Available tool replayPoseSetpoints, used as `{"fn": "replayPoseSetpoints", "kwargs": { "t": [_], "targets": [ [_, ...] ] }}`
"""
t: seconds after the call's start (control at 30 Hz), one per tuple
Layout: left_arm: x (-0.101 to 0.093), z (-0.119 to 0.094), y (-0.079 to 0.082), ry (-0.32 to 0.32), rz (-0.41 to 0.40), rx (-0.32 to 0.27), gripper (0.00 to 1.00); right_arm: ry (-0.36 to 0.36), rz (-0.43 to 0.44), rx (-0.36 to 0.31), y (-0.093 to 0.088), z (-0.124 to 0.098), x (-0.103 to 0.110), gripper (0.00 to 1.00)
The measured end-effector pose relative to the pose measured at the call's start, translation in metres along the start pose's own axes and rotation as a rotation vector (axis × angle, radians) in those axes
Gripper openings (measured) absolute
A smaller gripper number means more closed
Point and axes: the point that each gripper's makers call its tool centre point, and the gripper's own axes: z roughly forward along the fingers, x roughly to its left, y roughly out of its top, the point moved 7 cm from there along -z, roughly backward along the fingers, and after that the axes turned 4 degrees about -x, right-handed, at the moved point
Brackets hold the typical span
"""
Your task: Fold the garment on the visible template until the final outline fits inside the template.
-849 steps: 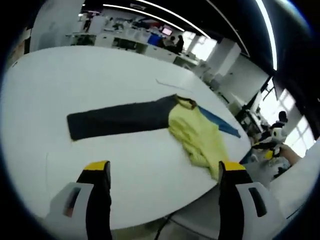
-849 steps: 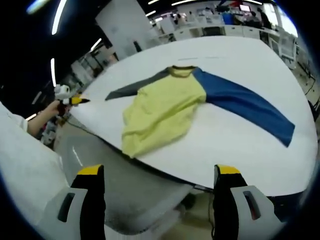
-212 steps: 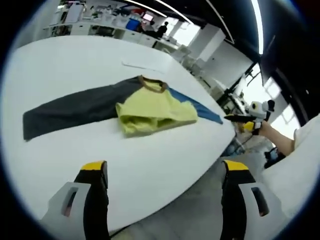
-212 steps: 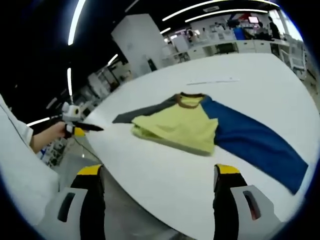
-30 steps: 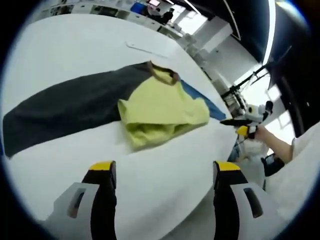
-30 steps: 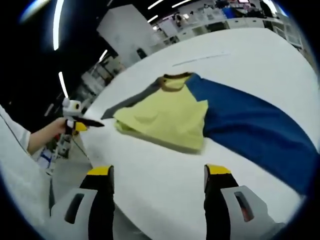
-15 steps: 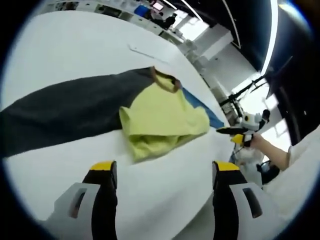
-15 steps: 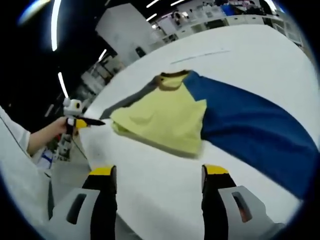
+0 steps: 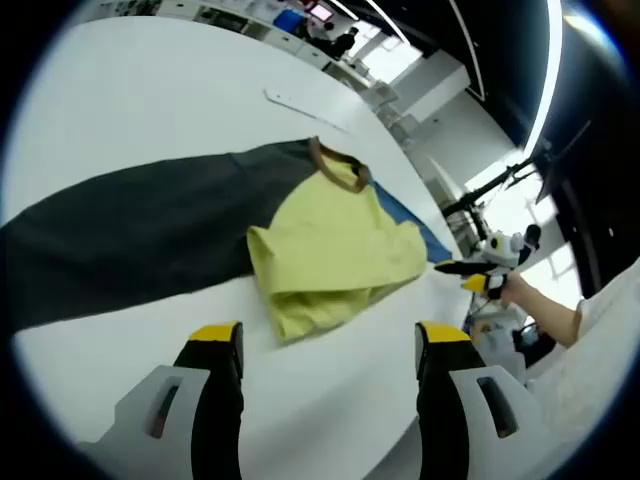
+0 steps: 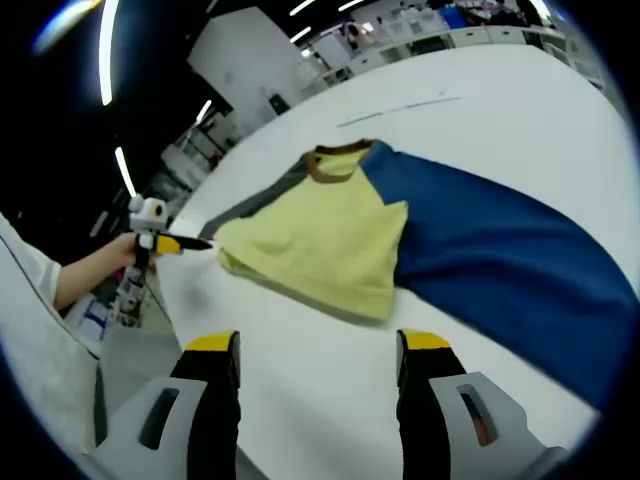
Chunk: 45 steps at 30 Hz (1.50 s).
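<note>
Flat on the table (image 9: 120, 110) lies the half-folded shirt (image 9: 330, 245).

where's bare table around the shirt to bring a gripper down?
Bare white table beyond the dark grey sleeve, up to a thin strip lying flat. Another bare patch lies between the yellow body's folded hem and the right gripper. Crowded: the blue sleeve covers that side; the left gripper sits at the table edge.
</note>
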Motion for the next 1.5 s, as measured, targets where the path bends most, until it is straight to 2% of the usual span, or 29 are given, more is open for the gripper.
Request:
{"fn": "replayPoseSetpoints", "kwargs": {
  "t": [0.53, 0.87, 1.0, 1.5],
  "targets": [
    [0.009, 0.008, 0.012, -0.014, 0.000, 0.006, 0.58, 0.004, 0.029, -0.007, 0.008, 0.013, -0.022, 0.54],
    [0.016, 0.013, 0.017, -0.033, -0.015, 0.010, 0.52, 0.016, 0.044, 0.005, 0.008, 0.019, -0.027, 0.50],
    [0.019, 0.017, 0.019, -0.065, -0.054, -0.006, 0.49, 0.023, 0.048, 0.011, 0.008, 0.021, -0.028, 0.49],
    [0.029, 0.026, 0.021, -0.066, -0.076, 0.008, 0.38, 0.032, 0.077, 0.005, 0.010, 0.027, -0.033, 0.40]
  ]
}}
